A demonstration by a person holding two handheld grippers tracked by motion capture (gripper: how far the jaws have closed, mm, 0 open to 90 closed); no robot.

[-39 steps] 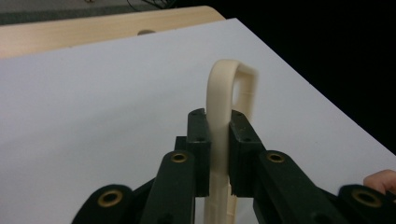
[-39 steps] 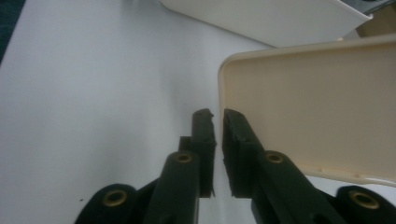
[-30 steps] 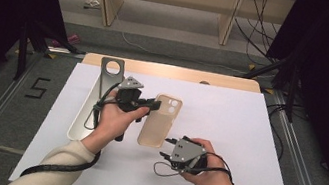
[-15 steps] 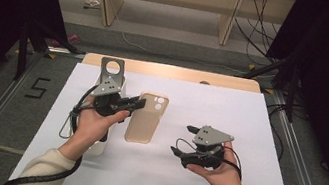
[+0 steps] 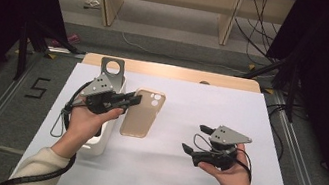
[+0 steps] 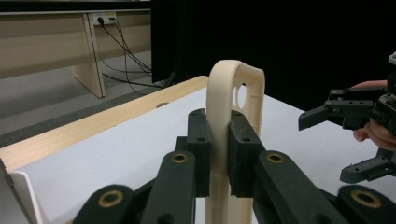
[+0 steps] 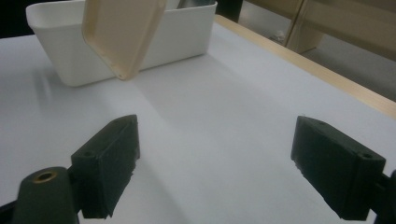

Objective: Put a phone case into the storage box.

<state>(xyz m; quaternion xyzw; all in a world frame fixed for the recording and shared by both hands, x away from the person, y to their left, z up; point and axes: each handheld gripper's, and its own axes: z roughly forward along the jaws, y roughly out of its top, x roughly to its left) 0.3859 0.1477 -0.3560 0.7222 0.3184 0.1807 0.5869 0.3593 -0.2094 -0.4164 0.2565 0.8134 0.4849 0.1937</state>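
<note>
A person sits at a white surface (image 5: 159, 173) with a handheld gripper in each hand. The left gripper (image 5: 131, 100) has its fingers (image 6: 200, 154) clamped on one long edge of a beige phone case (image 5: 143, 112), holding it up off the surface. The left gripper view shows the case (image 6: 233, 112) standing between the two black pads, its camera cutout toward the top. From above, the case's long axis runs roughly away from the person, camera end farthest, tilted slightly to the right.

The right gripper (image 5: 197, 139) rests in the person's right hand (image 5: 232, 172), well apart from the case, with its fingers (image 7: 109, 158) spread wide and nothing between them. They point leftward, toward the case, so the case lies ahead of them and up; in the right gripper view its lower corner (image 7: 122, 32) hangs above the surface.

Just beside the left hand (image 5: 86, 122) sits a long white bin (image 5: 102, 140), which runs away from the person like the case. The left hand is the nearer one to it.

A number "5" (image 5: 37, 87) is marked on the floor to the left. No brand or label can be read on the case.
</note>
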